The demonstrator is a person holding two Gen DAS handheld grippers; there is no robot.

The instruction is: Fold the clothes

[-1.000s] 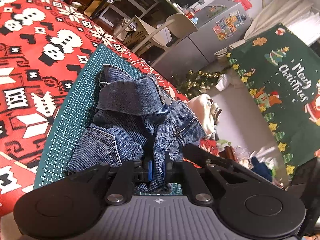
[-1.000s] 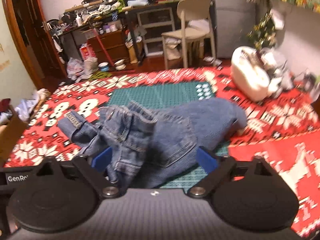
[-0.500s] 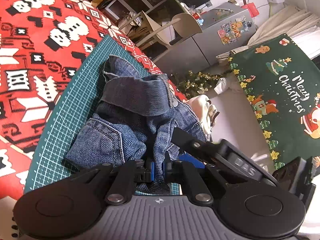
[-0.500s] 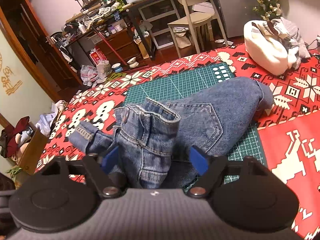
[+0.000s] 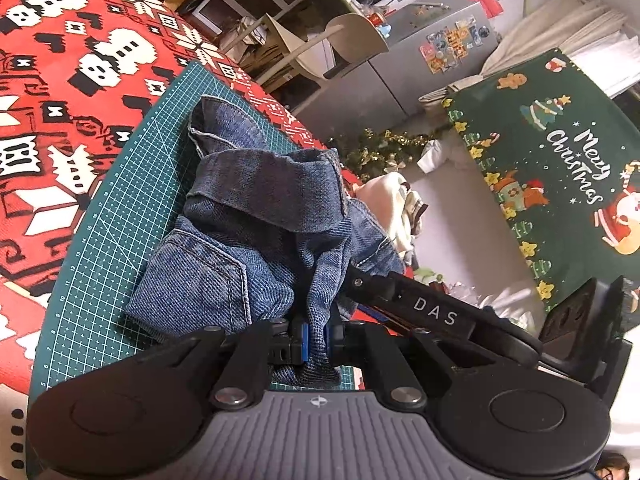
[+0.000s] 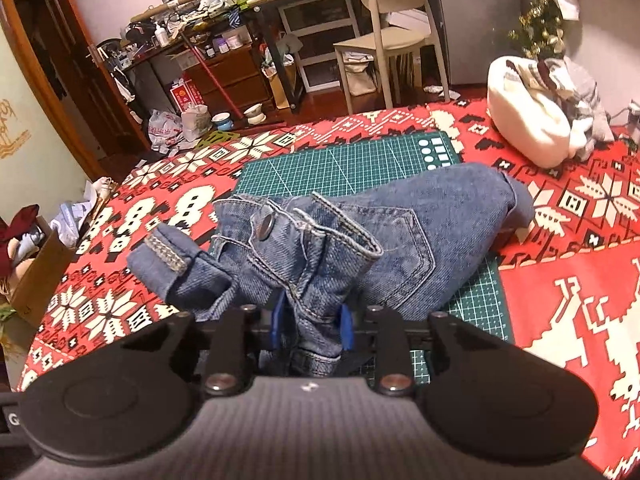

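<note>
Denim bunched mid-fold: crumpled blue jeans [image 6: 400, 236] pinched tight by both left gripper [image 5: 316, 340] and right gripper [image 6: 312, 328] at frame bottom, probably needing spreading flat over the green cutting mat [image 6: 360, 164].

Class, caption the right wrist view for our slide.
Right gripper clamps crumpled blue denim jeans over green cutting mat.

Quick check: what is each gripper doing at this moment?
Left gripper: closed on the denim shorts.
Right gripper: closed on the shorts' waistband.
</note>
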